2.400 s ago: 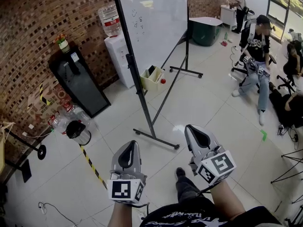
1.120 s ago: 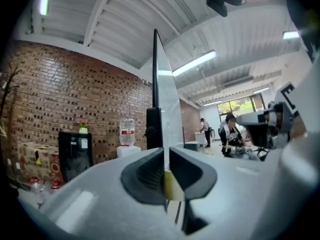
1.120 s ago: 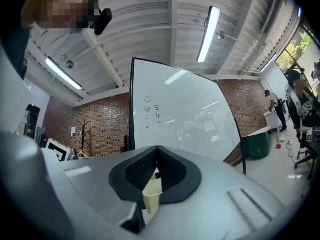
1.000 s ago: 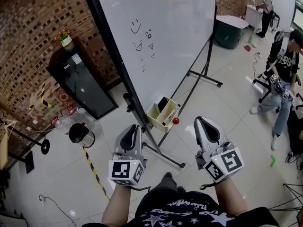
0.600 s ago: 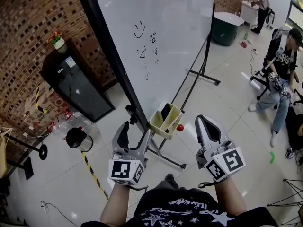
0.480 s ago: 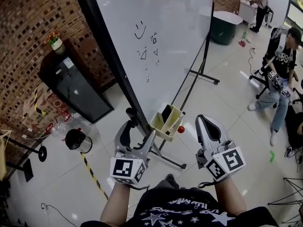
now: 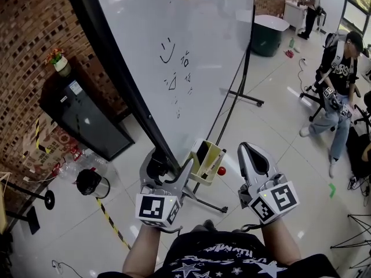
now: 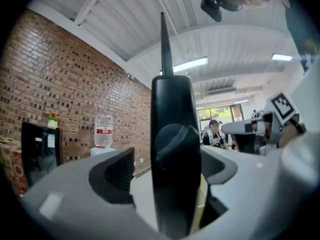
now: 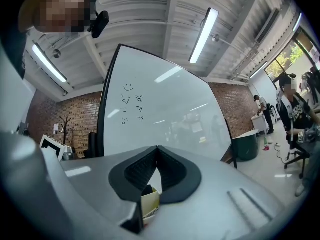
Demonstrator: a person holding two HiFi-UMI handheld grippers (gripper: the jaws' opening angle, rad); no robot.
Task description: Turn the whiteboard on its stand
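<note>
Whiteboard (image 7: 191, 57) is seen in the head view on its stand on the floor just ahead of the person, with a yellow tray (image 7: 207, 158) at its lower edge. Only in the left gripper view is the board's black side frame (image 8: 172, 134), with a round knob, shown between the jaws of the left gripper (image 7: 170, 161), which have just been opening and are spread wide. In the right gripper view the right gripper (image 7: 250, 152) is shown closed on nothing, the written board face lying beyond.

Upright whiteboard (image 7: 191, 57) — black-framed, scribbled
</note>
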